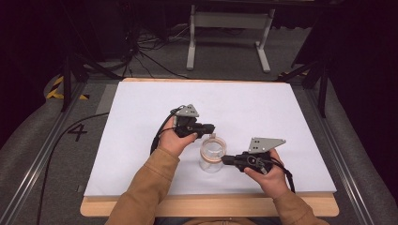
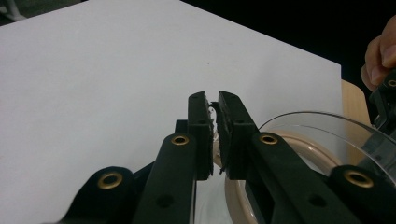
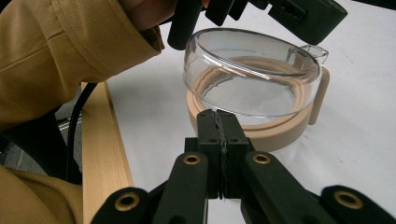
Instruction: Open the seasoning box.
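Note:
A clear jar [image 1: 212, 158] stands on the white sheet near the front of the table. It has a beige ring [image 3: 280, 133] around its mouth and a clear lid [image 3: 252, 70] that is tilted up from the ring. My left gripper [image 2: 214, 100] has its jaws nearly together, with a pale bit of the lid's edge pinched between them. In the high view the left gripper [image 1: 211, 127] reaches the jar from behind. My right gripper [image 3: 218, 116] is shut, its tips against the near side of the beige ring, and it comes in from the right [image 1: 225, 160].
A white sheet [image 1: 244, 101] covers most of the table, with a wooden edge [image 1: 211, 207] at the front. A sleeve [image 3: 60, 51] and a black cable [image 3: 74, 135] lie close on the left of the jar. Frame legs and cables stand on the floor beyond.

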Available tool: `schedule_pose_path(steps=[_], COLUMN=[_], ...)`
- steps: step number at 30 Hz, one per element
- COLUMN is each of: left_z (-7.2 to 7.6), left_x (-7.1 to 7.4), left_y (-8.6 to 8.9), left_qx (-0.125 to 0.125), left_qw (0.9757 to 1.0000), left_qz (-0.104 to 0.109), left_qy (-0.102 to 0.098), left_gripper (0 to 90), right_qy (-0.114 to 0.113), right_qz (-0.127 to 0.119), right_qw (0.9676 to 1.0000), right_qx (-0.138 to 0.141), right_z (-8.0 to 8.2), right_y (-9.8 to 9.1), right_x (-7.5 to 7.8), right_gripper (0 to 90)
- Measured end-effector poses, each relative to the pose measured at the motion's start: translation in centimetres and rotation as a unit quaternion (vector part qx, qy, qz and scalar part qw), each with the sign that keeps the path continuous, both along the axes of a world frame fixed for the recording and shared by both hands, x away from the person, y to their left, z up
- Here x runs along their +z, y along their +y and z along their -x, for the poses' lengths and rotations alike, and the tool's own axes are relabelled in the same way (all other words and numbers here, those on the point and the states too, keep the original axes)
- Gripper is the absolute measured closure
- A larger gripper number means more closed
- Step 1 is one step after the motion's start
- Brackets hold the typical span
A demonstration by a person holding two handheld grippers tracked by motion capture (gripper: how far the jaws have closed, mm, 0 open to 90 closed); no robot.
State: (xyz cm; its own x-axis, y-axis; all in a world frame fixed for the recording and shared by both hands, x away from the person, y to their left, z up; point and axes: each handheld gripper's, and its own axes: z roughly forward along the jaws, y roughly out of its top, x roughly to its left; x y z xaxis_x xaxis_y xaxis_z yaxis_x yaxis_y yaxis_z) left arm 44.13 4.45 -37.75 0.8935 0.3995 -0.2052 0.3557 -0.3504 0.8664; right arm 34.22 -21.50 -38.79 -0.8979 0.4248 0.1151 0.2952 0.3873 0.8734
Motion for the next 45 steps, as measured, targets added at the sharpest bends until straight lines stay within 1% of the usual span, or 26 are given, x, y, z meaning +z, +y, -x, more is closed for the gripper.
schedule_pose_path(steps=[1,2,6,7,8,9,11,14,15,17,18,20,23,25,26,27,29,30,31,33,36,37,38,41,42,45], left_z=[0.1,0.1,0.5,0.8,0.8,0.8,1.0,1.4,1.5,1.7,1.9,2.1,2.4,2.8,2.9,3.0,3.2,3.3,3.4,3.5,3.7,3.6,3.6,3.6,3.6,3.6], left_x=[0.1,0.2,0.6,0.9,0.9,1.0,1.0,0.9,0.8,0.7,0.6,0.6,0.4,0.2,0.2,0.0,0.0,-0.1,-0.2,-0.3,-0.5,-0.6,-0.7,-0.8,-0.9,-1.0], left_y=[0.1,0.2,0.7,1.3,1.3,1.6,2.3,3.3,3.6,4.3,4.7,5.4,5.9,6.5,6.7,7.0,7.5,7.7,8.1,8.5,9.1,9.2,9.3,9.6,9.5,9.6], left_qx=[0.005,0.006,0.005,0.009,0.009,0.010,0.017,0.028,0.033,0.038,0.044,0.050,0.058,0.067,0.071,0.073,0.080,0.084,0.086,0.092,0.101,0.100,0.102,0.105,0.106,0.105], left_qw=[1.0000,0.9999,1.0000,1.0000,1.0000,0.9999,0.9998,0.9996,0.9994,0.9992,0.9990,0.9986,0.9981,0.9975,0.9971,0.9970,0.9962,0.9960,0.9957,0.9951,0.9939,0.9940,0.9937,0.9931,0.9930,0.9929], left_qz=[0.004,0.008,0.003,0.000,0.000,0.000,-0.004,-0.007,-0.005,-0.010,-0.009,-0.016,-0.015,-0.019,-0.025,-0.021,-0.027,-0.022,-0.027,-0.024,-0.029,-0.032,-0.029,-0.034,-0.031,-0.036], left_qy=[0.003,-0.002,-0.004,-0.001,-0.001,-0.004,0.000,0.002,0.003,0.001,0.004,0.011,0.011,0.016,0.016,0.016,0.021,0.023,0.023,0.026,0.033,0.030,0.034,0.039,0.041,0.043], left_gripper=[83.8,83.9,85.5,86.0,86.1,86.1,86.2,86.4,86.5,86.6,86.6,86.6,86.6,86.6,86.6,86.7,86.6,86.6,86.6,86.6,86.5,86.5,86.5,86.4,86.2,86.0], right_qy=[-0.001,-0.002,-0.009,-0.011,-0.016,-0.016,-0.018,-0.022,-0.023,-0.025,-0.029,-0.033,-0.036,-0.040,-0.041,-0.042,-0.043,-0.044,-0.043,-0.046,-0.054,-0.055,-0.056,-0.055,-0.056,-0.055], right_qz=[0.000,0.000,-0.002,-0.002,-0.002,-0.002,-0.004,-0.010,-0.011,-0.014,-0.017,-0.019,-0.023,-0.028,-0.031,-0.033,-0.039,-0.039,-0.041,-0.044,-0.039,-0.039,-0.039,-0.043,-0.041,-0.041], right_qw=[1.0000,1.0000,1.0000,0.9999,0.9999,0.9999,0.9998,0.9997,0.9996,0.9995,0.9993,0.9990,0.9988,0.9984,0.9983,0.9982,0.9979,0.9979,0.9978,0.9977,0.9976,0.9976,0.9975,0.9975,0.9976,0.9976], right_qx=[0.000,0.000,0.000,0.000,0.002,0.002,0.005,0.010,0.011,0.015,0.017,0.022,0.025,0.028,0.028,0.028,0.029,0.029,0.029,0.026,0.021,0.019,0.017,0.010,0.006,-0.003], right_z=[0.0,0.0,-0.1,-0.1,-0.2,-0.2,-0.4,-0.8,-1.0,-1.2,-1.4,-1.7,-2.0,-2.3,-2.5,-2.7,-3.1,-3.3,-3.4,-3.8,-4.1,-4.2,-4.3,-4.5,-4.7,-5.0], right_y=[0.0,0.0,-0.1,0.0,0.0,0.0,0.1,0.3,0.4,0.5,0.6,0.7,0.8,0.9,0.9,0.9,0.9,0.9,0.9,0.9,1.0,1.0,1.1,1.0,0.9,0.7], right_x=[0.0,0.1,0.4,0.6,0.8,0.8,1.0,1.3,1.4,1.7,1.9,2.1,2.4,2.7,2.8,2.9,3.1,3.2,3.2,3.3,3.4,3.4,3.4,3.3,3.2,3.0], right_gripper=[90.0,90.0,90.0,90.0,90.0,90.0,90.0,90.0,90.0,90.0,90.0,90.0,90.0,90.0,90.0,90.0,90.0,90.0,90.0,90.0,90.0,90.0,90.0,90.0,90.0,90.0])
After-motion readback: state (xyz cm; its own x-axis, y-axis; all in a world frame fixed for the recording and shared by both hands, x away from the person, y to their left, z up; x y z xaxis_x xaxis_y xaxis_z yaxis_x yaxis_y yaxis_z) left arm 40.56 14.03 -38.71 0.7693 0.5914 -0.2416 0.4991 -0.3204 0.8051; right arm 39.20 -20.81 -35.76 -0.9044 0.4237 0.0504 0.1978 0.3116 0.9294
